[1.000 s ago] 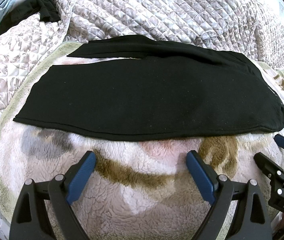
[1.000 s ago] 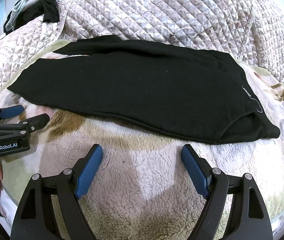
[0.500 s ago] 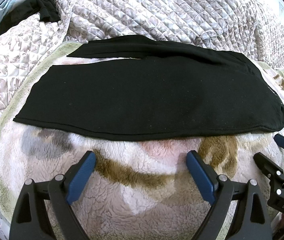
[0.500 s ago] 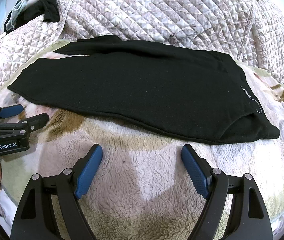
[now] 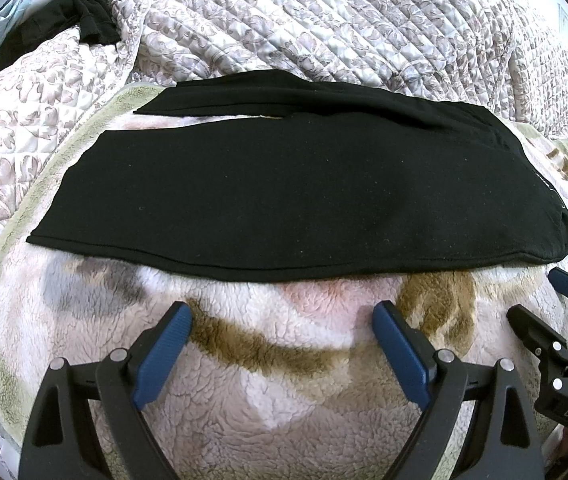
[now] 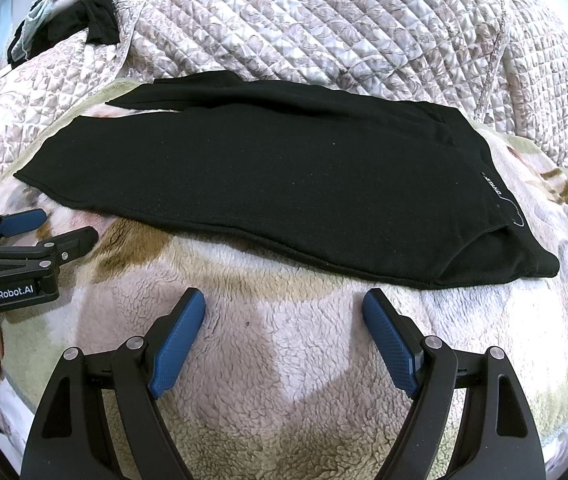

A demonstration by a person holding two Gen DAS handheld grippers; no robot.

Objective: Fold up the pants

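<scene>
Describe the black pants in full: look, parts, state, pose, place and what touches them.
The black pants look like soft matte knit and lie flat lengthwise on the fleece blanket. They are folded with one leg over the other, the far leg peeking out behind. Leg hems lie left, the waistband right, where small white print shows. The far edge meets the quilted cover. Neither open gripper, left or right, touches them.
</scene>
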